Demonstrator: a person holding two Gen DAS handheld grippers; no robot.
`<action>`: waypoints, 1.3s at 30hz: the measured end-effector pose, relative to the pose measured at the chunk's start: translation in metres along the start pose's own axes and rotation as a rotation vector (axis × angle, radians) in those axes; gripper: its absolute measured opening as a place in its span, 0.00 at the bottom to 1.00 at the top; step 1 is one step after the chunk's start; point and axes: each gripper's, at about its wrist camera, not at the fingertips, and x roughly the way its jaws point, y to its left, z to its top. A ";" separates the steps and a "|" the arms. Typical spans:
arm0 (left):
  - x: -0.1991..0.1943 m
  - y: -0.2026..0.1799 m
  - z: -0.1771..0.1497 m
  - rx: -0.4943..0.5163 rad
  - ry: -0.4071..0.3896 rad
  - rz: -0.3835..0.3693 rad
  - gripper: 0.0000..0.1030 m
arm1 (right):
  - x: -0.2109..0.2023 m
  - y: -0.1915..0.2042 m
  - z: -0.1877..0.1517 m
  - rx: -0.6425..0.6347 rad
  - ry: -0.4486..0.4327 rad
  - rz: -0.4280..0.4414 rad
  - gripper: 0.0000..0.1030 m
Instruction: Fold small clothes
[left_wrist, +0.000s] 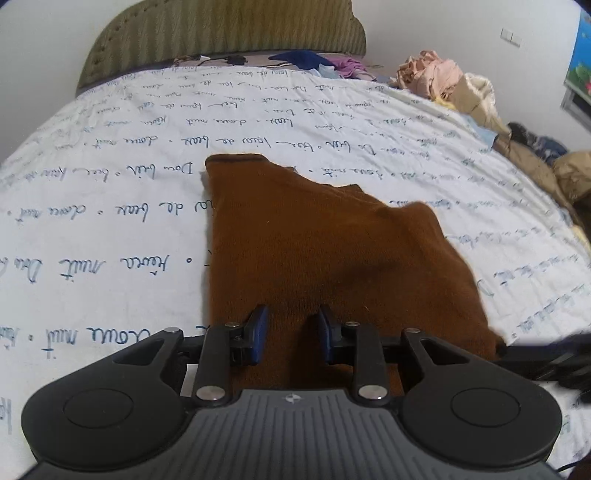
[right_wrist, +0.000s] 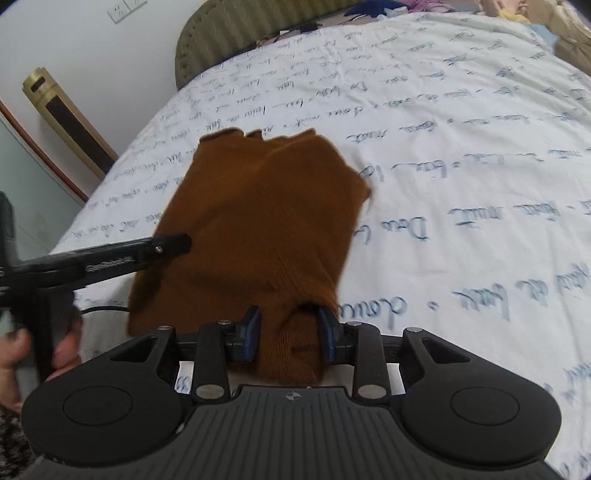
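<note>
Left gripper (left_wrist: 292, 334) spread over brown garment (left_wrist: 325, 258), nothing pinched. Right gripper (right_wrist: 290, 332) spread around a bunched fold; right wrist view alone shows left gripper alongside, leftward.

Both wrist cams sit low, close over the bed sheet (left_wrist: 110, 221), facing the headboard (left_wrist: 221, 33); both share the brown garment (left_wrist: 314, 251) (right_wrist: 258, 221); right cam also sees left gripper (right_wrist: 173, 243).

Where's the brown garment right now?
The brown garment lies on the script-printed bedsheet, centred in both wrist views. Its near edge sits between the pads of the left gripper and right gripper, far end toward the green headboard.
</note>
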 end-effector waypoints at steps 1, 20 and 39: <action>0.000 -0.002 0.000 0.003 -0.002 0.016 0.27 | -0.014 0.005 0.000 -0.018 -0.042 -0.009 0.46; -0.009 0.000 0.025 -0.003 -0.044 0.068 0.28 | 0.118 0.039 0.060 -0.198 -0.142 -0.078 0.56; 0.115 0.017 0.085 0.039 0.020 0.126 0.67 | 0.075 0.011 0.008 -0.146 -0.127 -0.041 0.79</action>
